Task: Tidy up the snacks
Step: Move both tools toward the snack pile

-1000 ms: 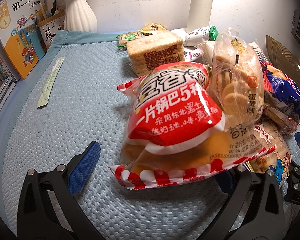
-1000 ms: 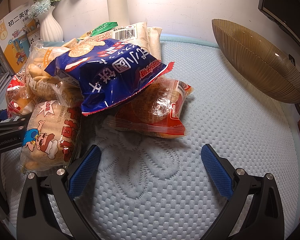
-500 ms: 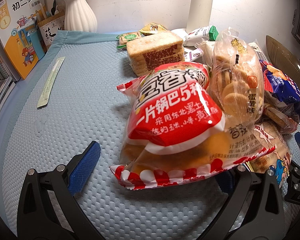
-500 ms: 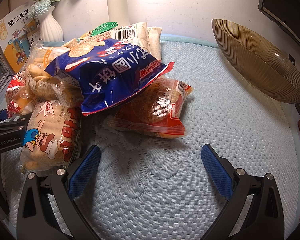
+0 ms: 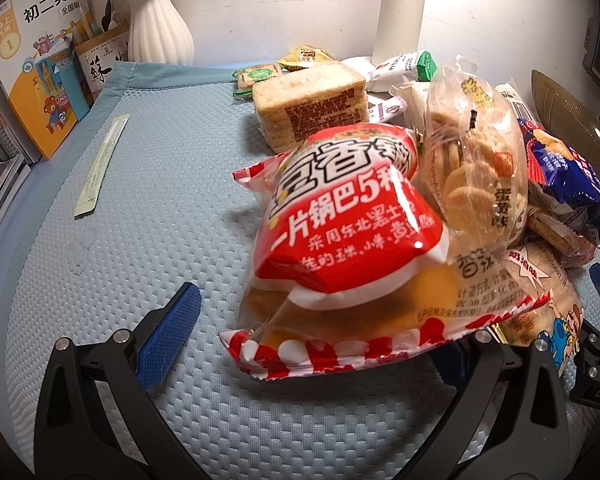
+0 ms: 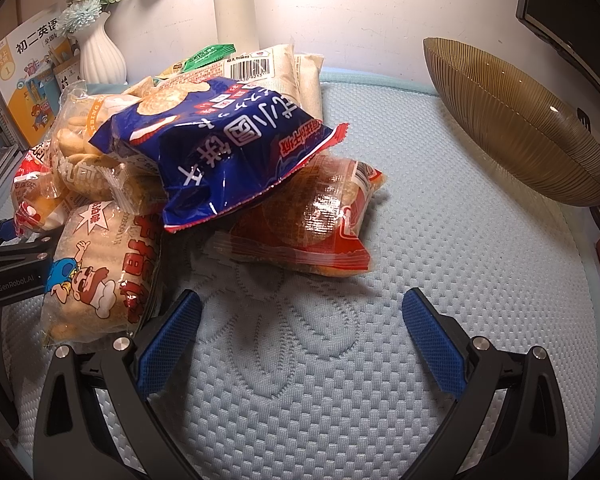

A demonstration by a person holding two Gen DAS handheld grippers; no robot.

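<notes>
A heap of snack packets lies on the blue quilted mat (image 5: 140,240). In the left wrist view a red-and-white crisp bag (image 5: 340,240) sits nearest, and its lower seam covers most of my left gripper's (image 5: 312,344) right finger. That gripper is open and grips nothing. Beside the bag are a clear bag of round biscuits (image 5: 472,160) and a stack of tan crackers (image 5: 312,100). In the right wrist view my right gripper (image 6: 300,336) is open over bare mat, just short of a red clear packet (image 6: 308,220). A blue biscuit bag (image 6: 220,148) tops the heap, with a cartoon-printed bag (image 6: 96,272) at left.
A ribbed brown bowl (image 6: 516,120) stands at the back right. A white vase (image 5: 156,24), books (image 5: 32,72) and a pen holder line the back left, with a white lamp post (image 5: 400,12) by the wall. A thin paper sleeve (image 5: 100,164) lies on the mat's left side.
</notes>
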